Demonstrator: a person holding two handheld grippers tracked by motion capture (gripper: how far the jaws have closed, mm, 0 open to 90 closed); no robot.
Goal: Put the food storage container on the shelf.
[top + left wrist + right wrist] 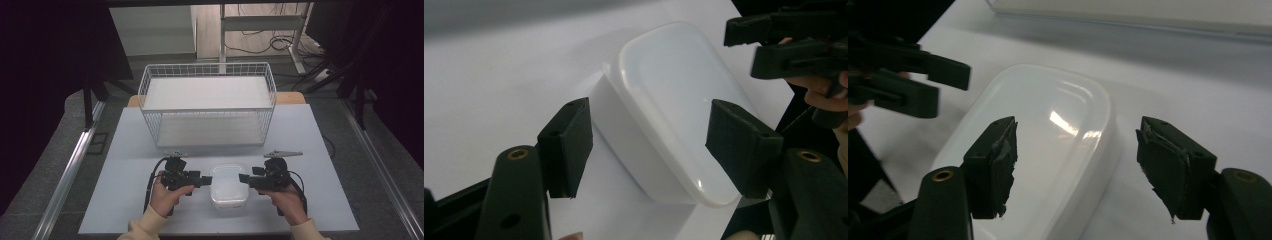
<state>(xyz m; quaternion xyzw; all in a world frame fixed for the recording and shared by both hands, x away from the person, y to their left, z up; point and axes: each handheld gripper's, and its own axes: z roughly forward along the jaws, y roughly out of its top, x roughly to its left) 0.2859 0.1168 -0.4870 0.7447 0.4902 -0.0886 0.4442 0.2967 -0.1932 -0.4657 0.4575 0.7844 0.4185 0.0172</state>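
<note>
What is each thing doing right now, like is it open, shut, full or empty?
White lidded container: lid on, upright on the table, not gripped.
Wire basket: upright, nothing inside, standing behind the container.
Left gripper: jaws open, at the container's left side, pads not pressing on it.
Right gripper: jaws open, at the container's right side, holding nothing.
</note>
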